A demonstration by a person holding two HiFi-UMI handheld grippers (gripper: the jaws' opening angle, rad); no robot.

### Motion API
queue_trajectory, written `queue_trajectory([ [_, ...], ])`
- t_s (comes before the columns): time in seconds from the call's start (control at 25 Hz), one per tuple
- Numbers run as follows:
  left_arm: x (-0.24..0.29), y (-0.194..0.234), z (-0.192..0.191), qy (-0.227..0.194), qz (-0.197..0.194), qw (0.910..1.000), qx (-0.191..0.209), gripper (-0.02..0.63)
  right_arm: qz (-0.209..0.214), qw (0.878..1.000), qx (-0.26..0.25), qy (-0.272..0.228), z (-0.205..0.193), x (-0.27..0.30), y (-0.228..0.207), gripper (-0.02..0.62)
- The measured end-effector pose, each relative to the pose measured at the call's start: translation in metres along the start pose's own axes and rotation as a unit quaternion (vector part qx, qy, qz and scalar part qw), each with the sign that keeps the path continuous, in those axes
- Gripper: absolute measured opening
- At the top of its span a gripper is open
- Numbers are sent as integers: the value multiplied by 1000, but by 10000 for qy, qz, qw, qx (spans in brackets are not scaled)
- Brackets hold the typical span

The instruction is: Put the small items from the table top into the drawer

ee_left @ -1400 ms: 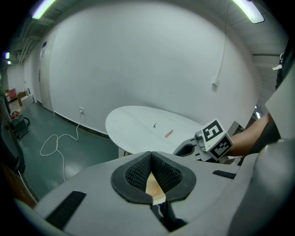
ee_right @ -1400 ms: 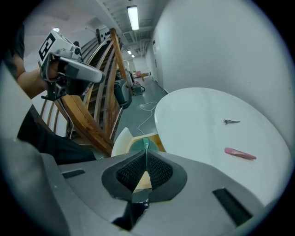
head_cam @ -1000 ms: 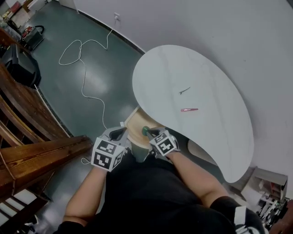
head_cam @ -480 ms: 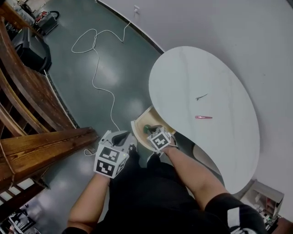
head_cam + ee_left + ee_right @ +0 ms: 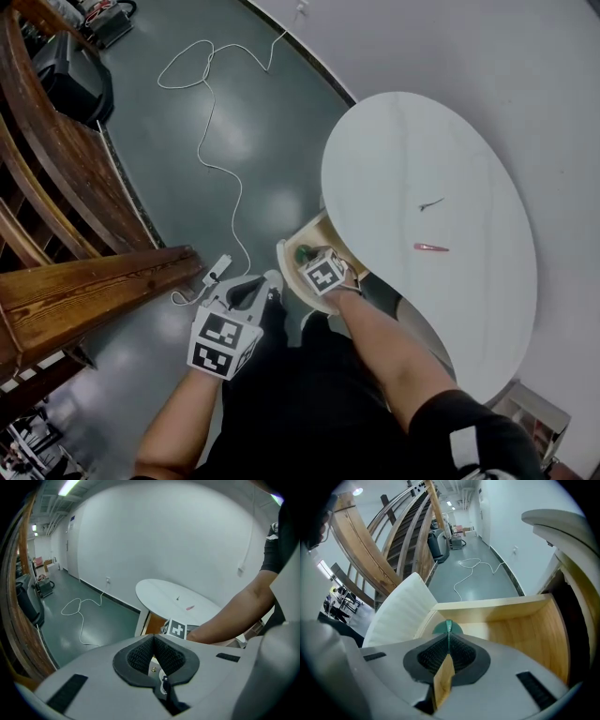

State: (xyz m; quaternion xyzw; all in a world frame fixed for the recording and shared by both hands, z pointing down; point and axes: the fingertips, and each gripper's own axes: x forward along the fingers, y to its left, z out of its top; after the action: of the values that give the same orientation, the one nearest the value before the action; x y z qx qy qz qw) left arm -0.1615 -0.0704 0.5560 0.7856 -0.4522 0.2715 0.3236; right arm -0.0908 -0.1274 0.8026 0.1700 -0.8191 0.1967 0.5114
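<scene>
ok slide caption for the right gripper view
Right hand-held gripper shut on a thin green-tipped wooden piece at the open drawer

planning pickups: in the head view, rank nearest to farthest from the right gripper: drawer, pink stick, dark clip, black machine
1. drawer, in the right gripper's jaws
2. pink stick, on the table to the right
3. dark clip, farther up the table
4. black machine, far left on floor

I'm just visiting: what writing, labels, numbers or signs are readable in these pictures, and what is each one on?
None: no word or number is readable.
Cubes on the left tool and the right tool, which is shut on the drawer's green handle: black-and-white square patterns, not letters.
White mark on the sleeve: too small and blurred to read.
</scene>
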Motion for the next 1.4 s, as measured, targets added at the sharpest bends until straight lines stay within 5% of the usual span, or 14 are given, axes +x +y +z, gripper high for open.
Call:
queue_trajectory([
  [0.6,5,2,6,-14,-174,9998,59,14,255,9983,517,2,-5,-7,18,44],
  [1.0,10,-12,32,-181,-294,9987,377,14,115,9940,611,-903,21,-96,16,34],
  [1.4,19,-43,57,-286,-579,9944,837,14,-347,9727,1134,-1994,27,-206,5,14],
])
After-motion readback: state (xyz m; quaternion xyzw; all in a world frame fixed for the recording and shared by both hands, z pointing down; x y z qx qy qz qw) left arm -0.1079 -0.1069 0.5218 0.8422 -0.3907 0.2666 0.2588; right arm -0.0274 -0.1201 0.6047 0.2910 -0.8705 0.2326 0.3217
